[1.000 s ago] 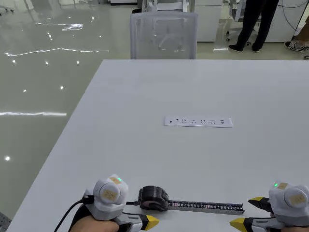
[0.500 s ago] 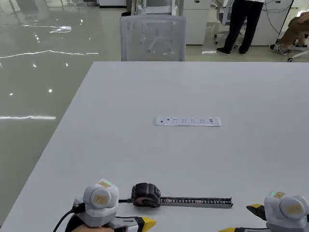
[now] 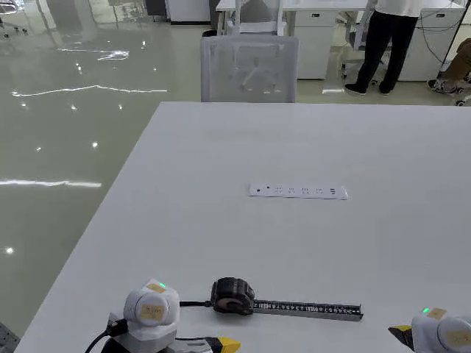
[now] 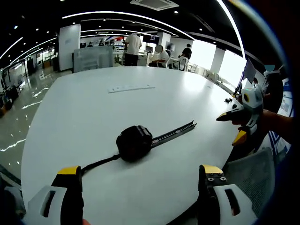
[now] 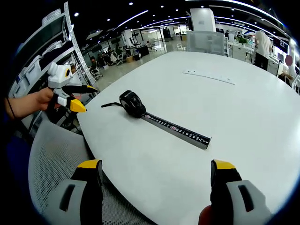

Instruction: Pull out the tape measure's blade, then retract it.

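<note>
The white tabletop (image 3: 221, 220) carries a power strip (image 3: 297, 191) near its middle, well apart from the work, and the tape measure (image 3: 280, 303) close to the near edge, between the two hands. Its long axis runs left to right across the person's front, roughly parallel to that near edge. The blade (image 3: 309, 309) is already drawn out and lies flat on the tabletop, its free end pointing toward the right side. The dark case (image 3: 233, 296) sits at the left end of the axis, with a thin strap (image 4: 96, 162) trailing from it toward the left. The left tool (image 4: 139, 171) is spread wide and grips nothing. In its own view the case lies just ahead of and between the jaws, not touched by either. The right tool (image 5: 157, 165) is likewise spread wide and empty, and in its own view the blade's free end is the nearer part, with the case farther off. By this layout the left hand is nearer the case and the right hand nearer the blade tip. The retraction seems to be the part left, and it likely turns on steadying the case from the left.
</note>
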